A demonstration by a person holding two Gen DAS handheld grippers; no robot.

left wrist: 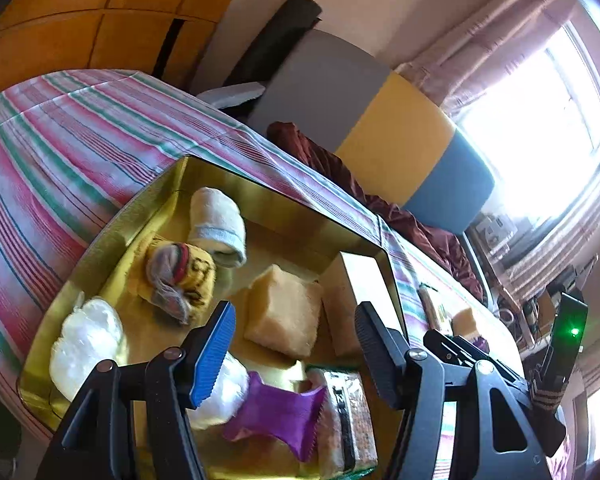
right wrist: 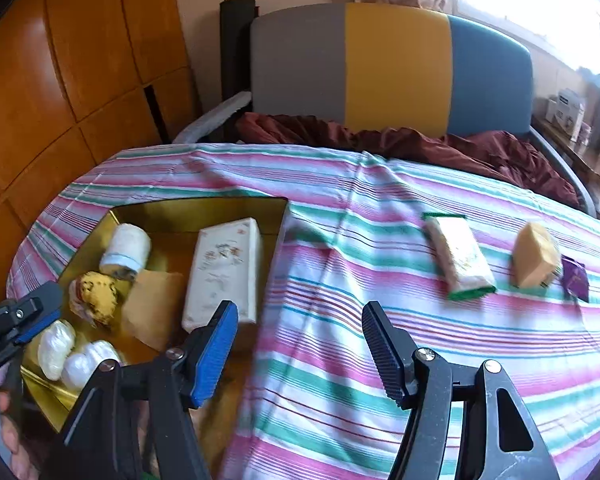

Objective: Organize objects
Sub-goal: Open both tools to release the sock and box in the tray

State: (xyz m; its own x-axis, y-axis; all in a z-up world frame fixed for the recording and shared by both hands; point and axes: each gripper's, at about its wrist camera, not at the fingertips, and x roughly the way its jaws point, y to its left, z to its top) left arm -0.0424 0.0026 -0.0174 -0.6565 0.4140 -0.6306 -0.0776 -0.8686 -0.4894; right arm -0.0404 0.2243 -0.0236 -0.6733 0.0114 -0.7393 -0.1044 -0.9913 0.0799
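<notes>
Right gripper [right wrist: 298,344], jaws open and empty, is nearer the green-edged packet [right wrist: 460,258], right of the gold tray [right wrist: 204,206], long axis running away; left gripper [left wrist: 296,344] open over the tray.

The left hand-held gripper [left wrist: 296,344] is held with its jaws spread wide, and nothing is gripped between the blue pad and the black ribbed pad. The right hand-held gripper [right wrist: 298,346] is likewise held wide apart and empty. In the right wrist view, the left one is seen at the left edge, with fingers [right wrist: 10,436] of the person's hand below it.
</notes>
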